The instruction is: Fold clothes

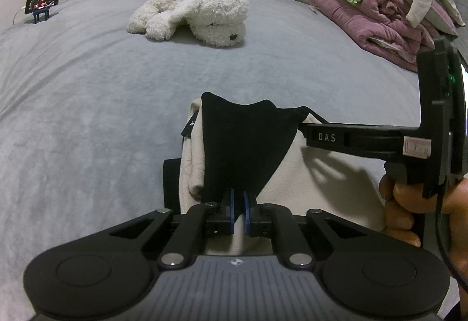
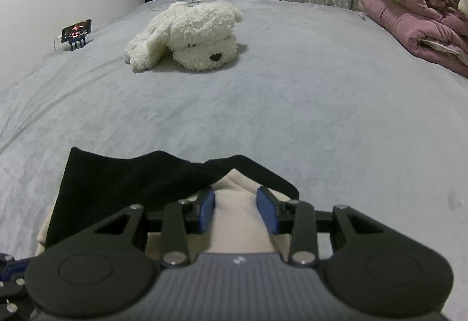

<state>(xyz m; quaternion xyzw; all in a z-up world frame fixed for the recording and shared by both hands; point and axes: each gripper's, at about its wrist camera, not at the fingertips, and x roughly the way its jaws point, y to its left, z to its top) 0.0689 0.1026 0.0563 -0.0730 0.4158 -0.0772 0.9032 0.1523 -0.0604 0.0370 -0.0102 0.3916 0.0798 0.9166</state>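
Low centre of left wrist view: your left gripper, blue pads nearly together, pinching lower corner of black fabric garment lying over cream fabric garment on grey bedspread. Your right gripper reaches in from right edge there; in its own view jaws stand partly apart, straddling cream fold, black edge draped just past its fingertips; grip unclear. White plush dog rests upper centre, well apart.
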